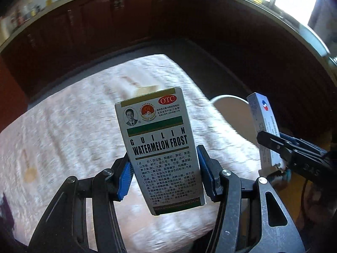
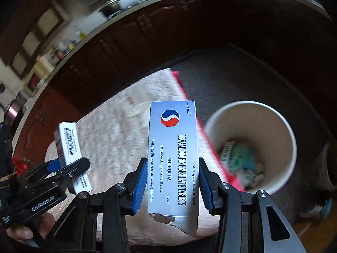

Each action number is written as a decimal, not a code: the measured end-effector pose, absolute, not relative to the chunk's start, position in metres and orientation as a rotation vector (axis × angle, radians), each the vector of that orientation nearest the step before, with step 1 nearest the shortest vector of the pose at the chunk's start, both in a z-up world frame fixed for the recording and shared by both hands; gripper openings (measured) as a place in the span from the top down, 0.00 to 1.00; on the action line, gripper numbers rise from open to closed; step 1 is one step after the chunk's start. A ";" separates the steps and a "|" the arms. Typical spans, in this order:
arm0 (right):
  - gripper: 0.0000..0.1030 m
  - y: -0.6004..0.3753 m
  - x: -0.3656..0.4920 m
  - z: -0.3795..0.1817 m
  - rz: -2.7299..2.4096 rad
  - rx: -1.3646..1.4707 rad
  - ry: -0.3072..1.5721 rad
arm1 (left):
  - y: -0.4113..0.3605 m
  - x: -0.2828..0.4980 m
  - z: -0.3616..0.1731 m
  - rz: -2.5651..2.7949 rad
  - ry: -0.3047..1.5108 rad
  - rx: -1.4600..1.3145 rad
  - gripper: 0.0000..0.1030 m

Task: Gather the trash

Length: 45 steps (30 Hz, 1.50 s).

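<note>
We've got the left gripper clamping the Watermelon Frost box and the right gripper the tablet box, both lengthwise w/ long axes pointing away, prob. near the bin.

Left gripper: pitched downward, blue pads clamped on a Watermelon Frost box.
Right gripper: pitched downward, pads closed on a Levamlodipine tablet box.

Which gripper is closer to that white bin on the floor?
Right. The right gripper, holding a blue box, sits just beside the bin; the left gripper is farther, over the table.
</note>
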State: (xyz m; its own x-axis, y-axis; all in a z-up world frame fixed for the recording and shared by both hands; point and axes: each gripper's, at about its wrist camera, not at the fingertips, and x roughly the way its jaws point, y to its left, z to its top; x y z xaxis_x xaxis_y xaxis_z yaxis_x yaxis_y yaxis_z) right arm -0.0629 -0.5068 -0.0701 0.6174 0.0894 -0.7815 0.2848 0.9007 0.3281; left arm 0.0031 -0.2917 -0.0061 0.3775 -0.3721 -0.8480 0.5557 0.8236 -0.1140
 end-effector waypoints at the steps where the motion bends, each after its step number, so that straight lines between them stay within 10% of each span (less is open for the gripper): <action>1: 0.58 -0.517 -0.067 -0.072 -0.138 0.463 0.906 | -0.300 0.002 -0.006 -0.616 1.024 0.206 0.47; 30: 0.57 -0.638 -0.086 -0.160 -0.361 0.724 1.004 | -0.443 0.010 -0.054 -0.810 1.116 0.250 0.47; 34: 0.38 -0.645 -0.091 -0.160 -0.379 0.764 0.963 | -0.440 0.022 -0.062 -0.834 1.126 0.215 0.42; 45: 0.38 -0.631 -0.104 -0.156 -0.387 0.734 0.969 | -0.418 0.028 -0.064 -0.829 1.135 0.170 0.38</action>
State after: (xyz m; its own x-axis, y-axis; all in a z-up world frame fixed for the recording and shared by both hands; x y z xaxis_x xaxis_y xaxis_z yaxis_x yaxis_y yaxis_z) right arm -0.1041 -0.6310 -0.1563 0.5256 0.0200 -0.8505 0.5999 0.7001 0.3873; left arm 0.0276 -0.4177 -0.0636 0.1666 -0.4972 -0.8515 0.6604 0.6975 -0.2781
